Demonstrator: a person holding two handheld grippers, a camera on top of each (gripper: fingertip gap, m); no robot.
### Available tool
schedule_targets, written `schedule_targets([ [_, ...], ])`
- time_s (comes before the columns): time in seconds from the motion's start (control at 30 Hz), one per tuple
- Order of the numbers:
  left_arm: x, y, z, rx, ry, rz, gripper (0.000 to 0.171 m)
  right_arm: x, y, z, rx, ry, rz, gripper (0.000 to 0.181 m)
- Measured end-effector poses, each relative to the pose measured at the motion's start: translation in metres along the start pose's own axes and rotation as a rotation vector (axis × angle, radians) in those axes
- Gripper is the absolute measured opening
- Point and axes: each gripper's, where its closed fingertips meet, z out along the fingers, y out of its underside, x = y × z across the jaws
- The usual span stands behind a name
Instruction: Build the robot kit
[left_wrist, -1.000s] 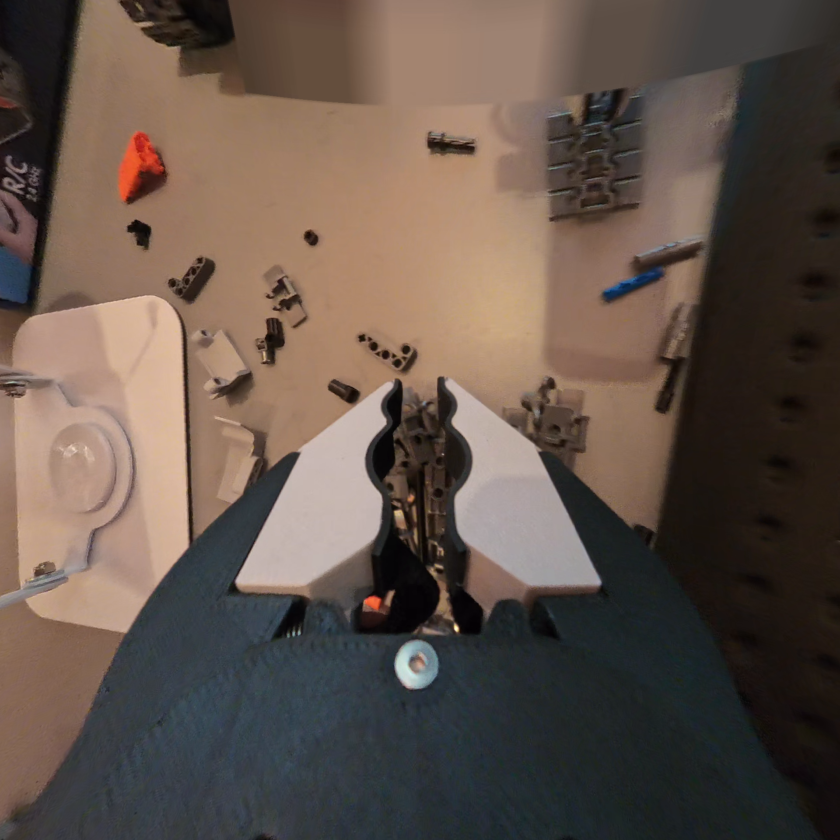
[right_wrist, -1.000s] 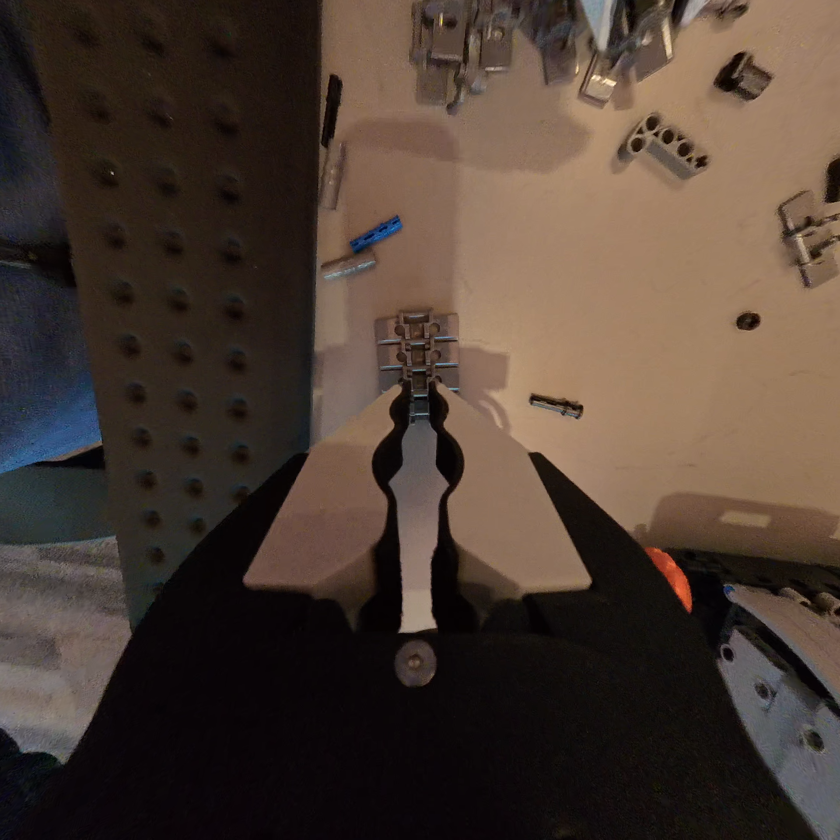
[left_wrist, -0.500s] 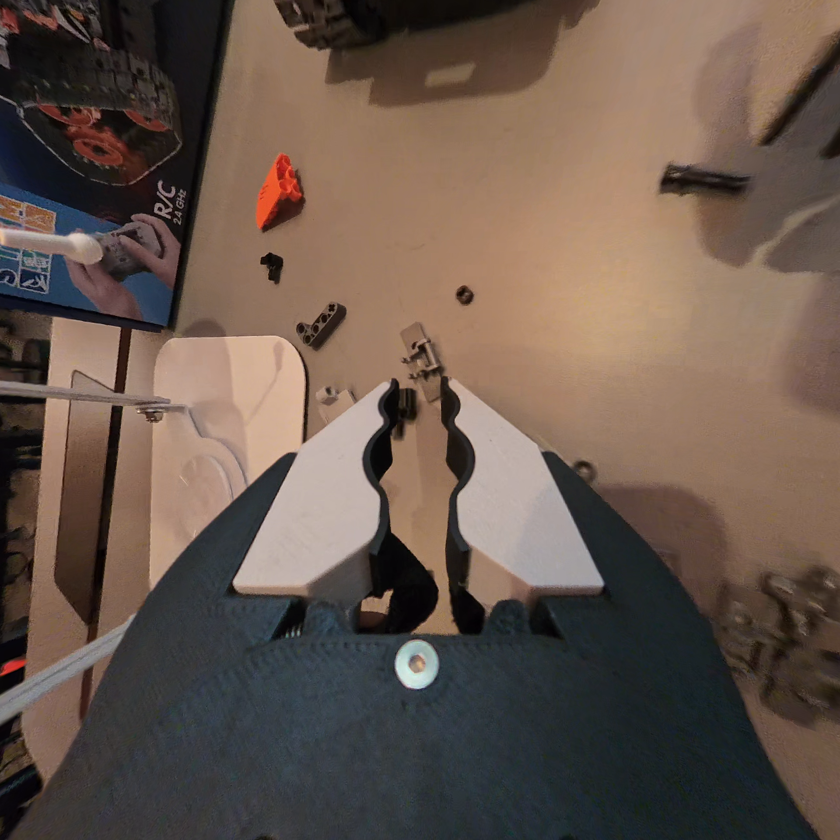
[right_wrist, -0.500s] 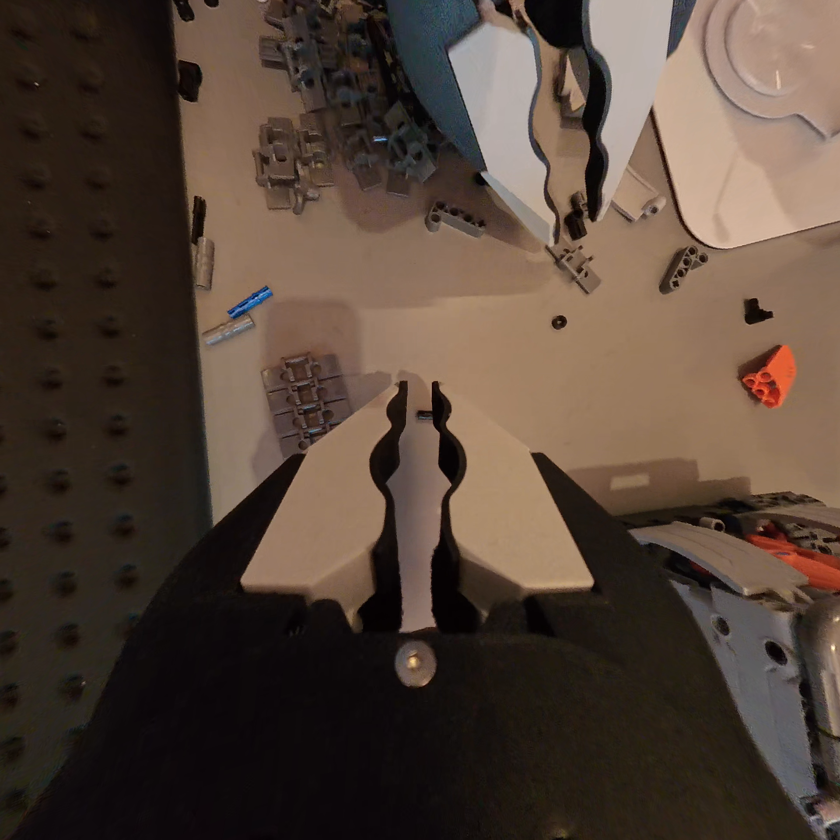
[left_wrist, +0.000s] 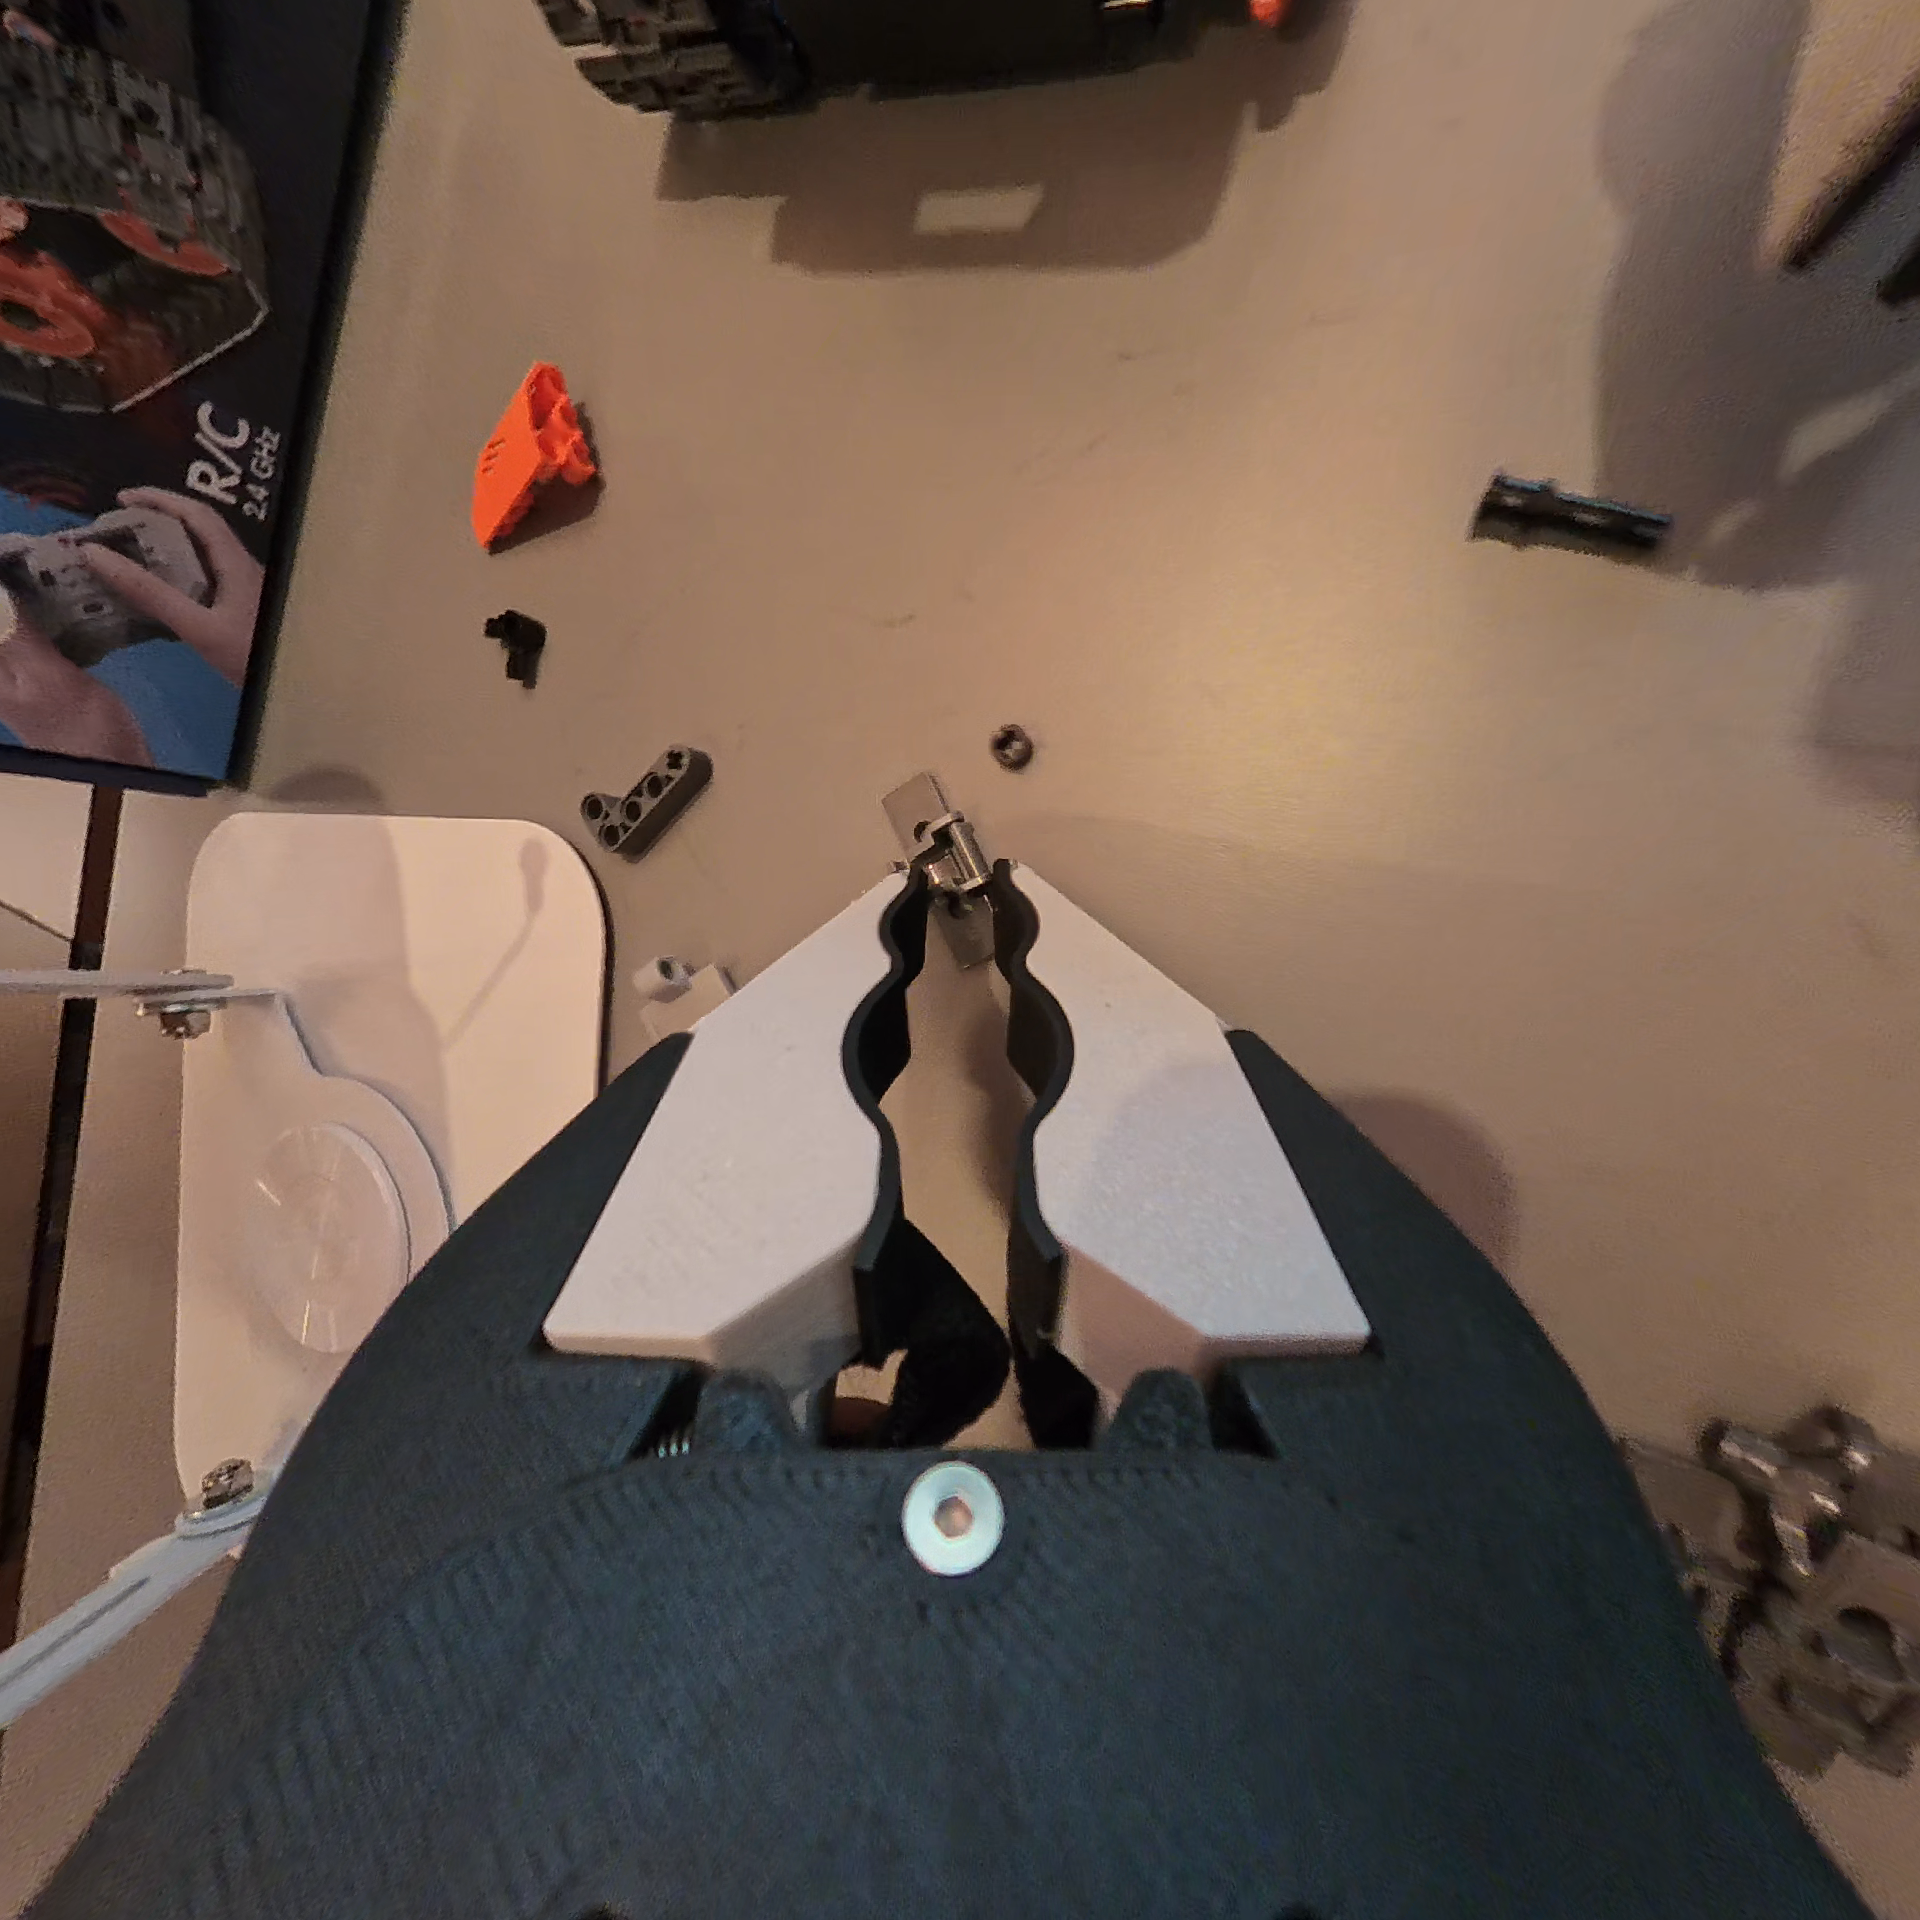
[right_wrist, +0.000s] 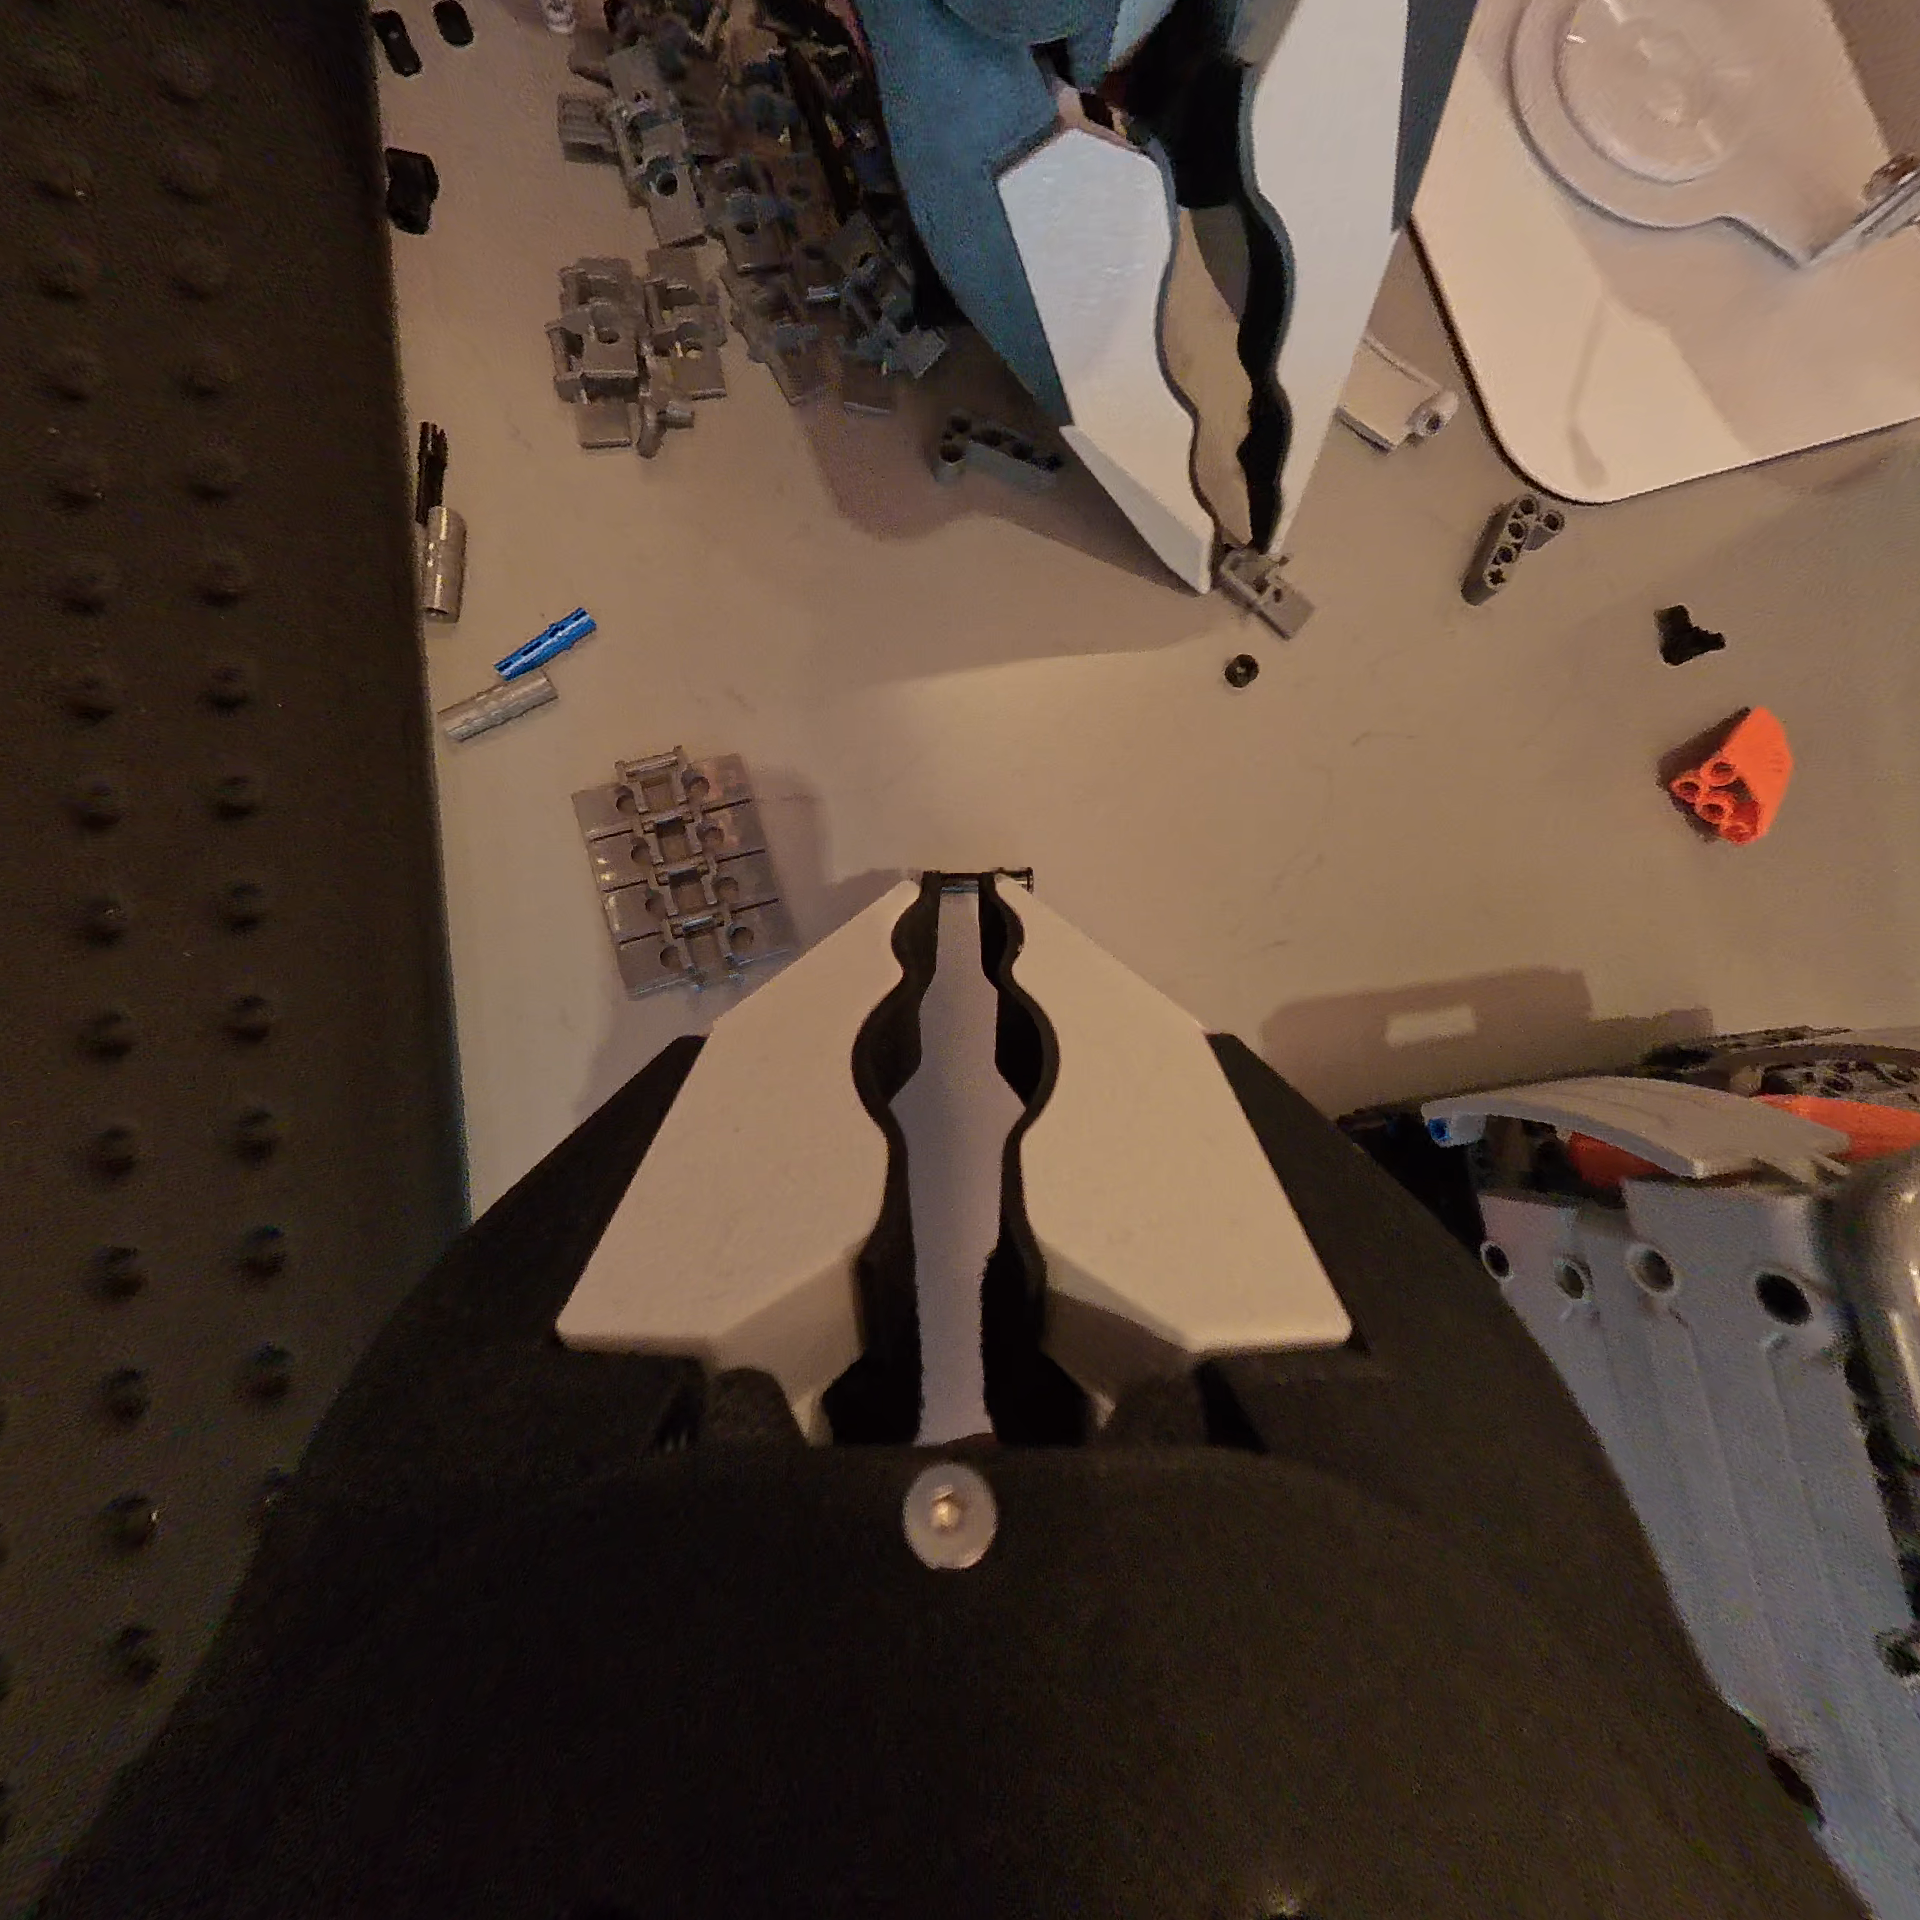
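**Left wrist view, left to right**
- White plate (left_wrist: 395, 935), near left, on the table (left_wrist: 1247, 623).
- Orange piece (left_wrist: 530, 457), far left; bent grey beam (left_wrist: 649, 800) nearer.
- Left gripper (left_wrist: 951, 891): jaws drawn in on a grey track link (left_wrist: 935, 852), which lies on the table, pinched at the very tips only.
- Black bush (left_wrist: 1011, 746), just beyond the link, apart from it.

**Right wrist view, left to right**
- Studded baseplate (right_wrist: 156, 831), along the left edge.
- Joined track strip (right_wrist: 681, 873), just left of the fingers.
- Right gripper (right_wrist: 971, 883): jaws nearly together, a slit between; a dark pin (right_wrist: 1013, 876) lies crosswise at the tips. Whether it is pinched cannot be told.
- Part-built model (right_wrist: 1662, 1299), near right.

**Risks (judged)**
- The link is held by so little of the tips that it may twist or spring out.
- The pin, lying across the jaws and not along them, may roll off or be pushed away.

**Change from half a second ago**
- The left tips were short of the link, beside a small black piece; now they close on it.
- The right tips stood back from the pin; now they are at it.
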Motion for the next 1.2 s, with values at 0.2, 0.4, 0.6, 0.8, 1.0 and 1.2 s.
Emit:
schedule_targets([
  [0.2, 0.043, -0.005, -0.019, 0.064, 0.114, 0.242, 0.011, -0.002, -0.003, -0.008, 0.035, -0.011, -0.008, 0.008],
  [0.4, 0.073, -0.019, -0.04, 0.177, 0.153, 0.383, 0.012, -0.006, -0.014, -0.002, 0.054, -0.006, -0.086, 0.027],
  [0.6, 0.1, -0.061, -0.071, 0.348, 0.189, 0.51, 0.012, -0.025, -0.017, -0.002, 0.078, -0.071, -0.126, 0.035],
  [0.8, 0.136, -0.092, -0.062, 0.371, 0.294, 0.685, 0.012, -0.042, 0.025, -0.035, -0.006, -0.088, -0.064, 0.035],
  [1.0, 0.156, -0.108, -0.031, 0.342, 0.408, 0.763, 0.012, -0.055, 0.06, -0.036, -0.059, -0.109, 0.02, 0.031],
  [1.2, 0.156, -0.11, -0.008, 0.318, 0.394, 0.781, 0.012, -0.056, 0.067, -0.024, -0.034, -0.102, 0.05, 0.028],
])
